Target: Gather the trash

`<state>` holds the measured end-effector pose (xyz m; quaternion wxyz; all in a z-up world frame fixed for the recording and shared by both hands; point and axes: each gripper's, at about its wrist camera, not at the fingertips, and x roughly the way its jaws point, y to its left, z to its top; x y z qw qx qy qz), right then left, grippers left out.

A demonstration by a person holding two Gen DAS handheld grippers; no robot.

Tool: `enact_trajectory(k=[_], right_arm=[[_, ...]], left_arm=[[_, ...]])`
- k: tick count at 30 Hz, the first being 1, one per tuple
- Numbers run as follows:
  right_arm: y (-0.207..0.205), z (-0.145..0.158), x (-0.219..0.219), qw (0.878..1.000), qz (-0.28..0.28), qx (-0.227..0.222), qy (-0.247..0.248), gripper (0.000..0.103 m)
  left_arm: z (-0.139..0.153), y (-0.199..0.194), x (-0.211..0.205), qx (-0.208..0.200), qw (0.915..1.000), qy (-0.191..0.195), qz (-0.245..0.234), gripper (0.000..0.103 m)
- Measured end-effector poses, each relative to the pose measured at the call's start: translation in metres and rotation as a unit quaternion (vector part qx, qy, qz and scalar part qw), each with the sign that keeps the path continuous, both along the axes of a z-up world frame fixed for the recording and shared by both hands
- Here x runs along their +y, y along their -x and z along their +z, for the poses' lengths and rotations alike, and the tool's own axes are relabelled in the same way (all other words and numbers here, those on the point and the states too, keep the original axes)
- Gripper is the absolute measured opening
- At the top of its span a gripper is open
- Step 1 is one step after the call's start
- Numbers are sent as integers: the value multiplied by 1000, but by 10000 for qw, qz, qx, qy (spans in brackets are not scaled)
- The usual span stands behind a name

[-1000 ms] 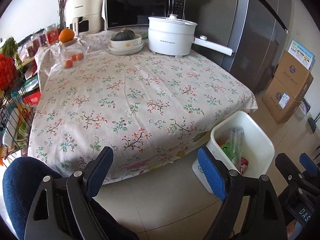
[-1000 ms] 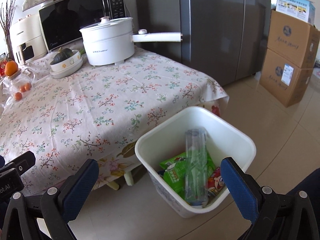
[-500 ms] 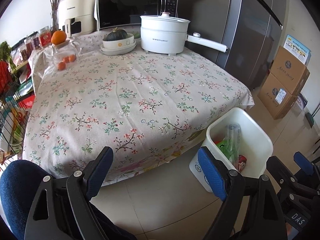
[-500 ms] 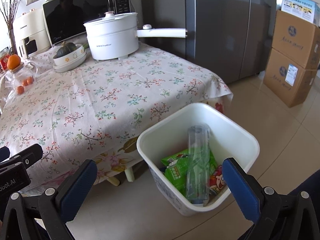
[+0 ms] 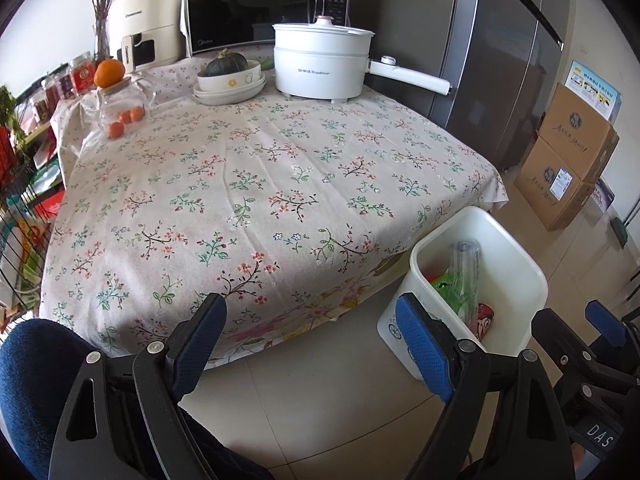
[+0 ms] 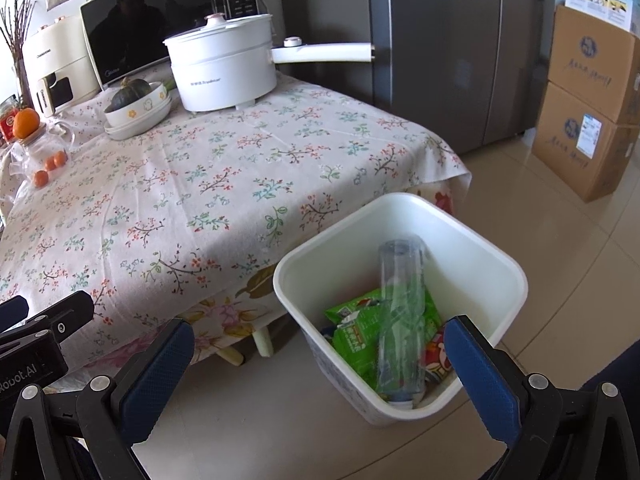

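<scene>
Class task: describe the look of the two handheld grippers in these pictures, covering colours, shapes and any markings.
Both are black, open-framed plastic tools with silver screws. The left gripper and right gripper each end in two long fingers faced with textured blue pads. White lettering shows on their bodies: "DAS" on the right one, and a partly cut-off word ending "obot.AI" on the left one.

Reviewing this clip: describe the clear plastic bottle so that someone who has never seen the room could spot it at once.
Find the table with the floral cloth; on the floor at its near corner stands a white square bin. Inside it, the clear plastic bottle leans lengthwise over a green snack wrapper and a red wrapper. It is the only see-through, tube-shaped item there.
</scene>
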<state>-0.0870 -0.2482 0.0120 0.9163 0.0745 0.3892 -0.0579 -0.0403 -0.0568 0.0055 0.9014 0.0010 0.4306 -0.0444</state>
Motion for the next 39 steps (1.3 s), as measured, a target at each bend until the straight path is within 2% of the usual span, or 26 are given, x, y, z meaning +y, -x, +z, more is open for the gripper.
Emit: enact_trajectory(k=[19,39], right_arm=[[-1,-5,0,10000,-4,49,12,103],[-3,-7,0,10000,7,96,13,103]], left_arm=[[-5,-2,-8,87,9997,4,-248,89],[-4,0,-7,-1,9997,-60,-235,92]])
